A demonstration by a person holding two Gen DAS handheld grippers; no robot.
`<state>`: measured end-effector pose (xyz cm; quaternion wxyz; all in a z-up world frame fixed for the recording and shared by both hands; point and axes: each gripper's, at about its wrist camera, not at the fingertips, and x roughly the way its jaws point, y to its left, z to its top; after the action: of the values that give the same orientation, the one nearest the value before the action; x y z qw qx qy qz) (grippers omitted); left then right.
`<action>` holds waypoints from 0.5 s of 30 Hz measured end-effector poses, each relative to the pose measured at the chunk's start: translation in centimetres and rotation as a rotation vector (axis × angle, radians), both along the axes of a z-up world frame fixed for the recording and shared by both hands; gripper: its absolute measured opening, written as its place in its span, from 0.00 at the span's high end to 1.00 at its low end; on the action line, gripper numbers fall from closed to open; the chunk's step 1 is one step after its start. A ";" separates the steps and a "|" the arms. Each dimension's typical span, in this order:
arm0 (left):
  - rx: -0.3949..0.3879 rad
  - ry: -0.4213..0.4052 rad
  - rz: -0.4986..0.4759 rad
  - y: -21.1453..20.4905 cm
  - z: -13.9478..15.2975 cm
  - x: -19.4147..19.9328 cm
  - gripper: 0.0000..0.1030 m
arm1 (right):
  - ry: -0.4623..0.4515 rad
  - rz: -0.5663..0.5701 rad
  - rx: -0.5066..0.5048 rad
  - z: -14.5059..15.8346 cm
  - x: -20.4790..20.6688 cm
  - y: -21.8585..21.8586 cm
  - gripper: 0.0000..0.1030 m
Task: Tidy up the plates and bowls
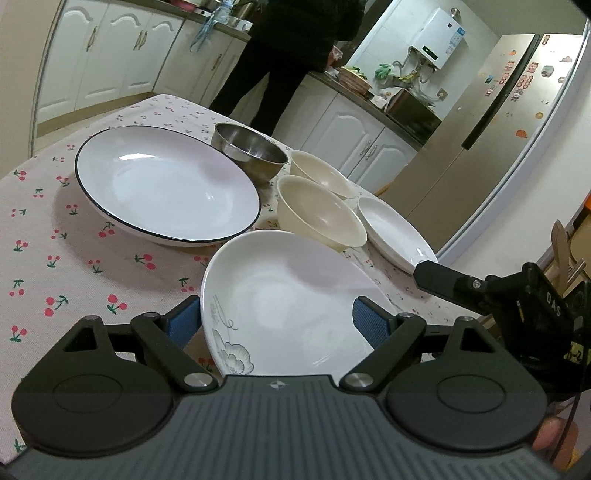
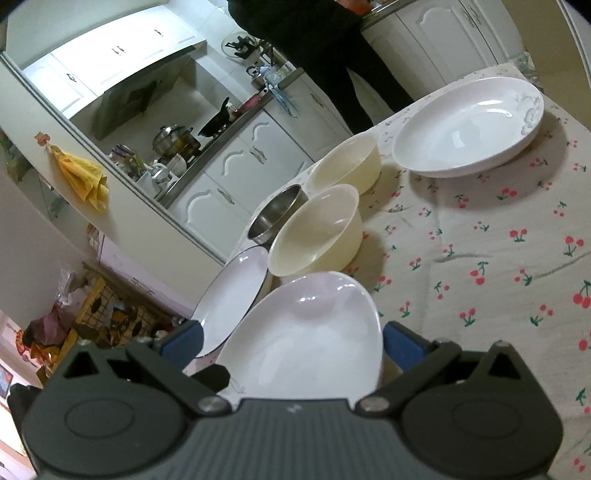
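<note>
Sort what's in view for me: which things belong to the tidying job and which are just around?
Job: near plate, blue-rimmed plate, far plate, near cream bowl, far cream bowl, steel bowl.
Just around: tablecloth, person, fridge, yellow cloth, pots.

Left wrist view: white letters "DAS" stand on the black body of the right gripper [image 1: 428,275], at the right edge of the frame. Below them, a yellow tag on the same body shows dark characters, something like "h-2", only partly readable. The white water heater [image 1: 437,35] on the wall carries a blue label; its print is too small to read.

Right wrist view: no legible text.
</note>
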<state>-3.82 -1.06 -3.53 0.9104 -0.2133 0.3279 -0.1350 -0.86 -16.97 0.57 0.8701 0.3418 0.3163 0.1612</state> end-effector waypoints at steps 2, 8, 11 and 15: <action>0.011 0.000 0.001 -0.1 0.1 0.1 0.00 | 0.000 0.000 0.004 0.0 0.0 -0.1 0.00; 0.009 0.007 -0.001 -0.2 0.2 -0.2 0.00 | -0.006 -0.008 -0.001 0.1 -0.3 -0.2 0.00; 0.011 0.001 -0.015 -0.5 0.2 -0.3 0.00 | -0.010 -0.019 -0.007 0.3 -0.7 -0.4 0.00; 0.031 -0.018 -0.043 -1.4 0.6 -0.5 0.00 | -0.012 -0.042 -0.004 0.3 -1.4 -1.2 0.00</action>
<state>-4.35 -2.48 -2.95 0.9134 -0.1908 0.3262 -0.1514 -2.21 -18.17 0.89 0.8760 0.3455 0.3040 0.1442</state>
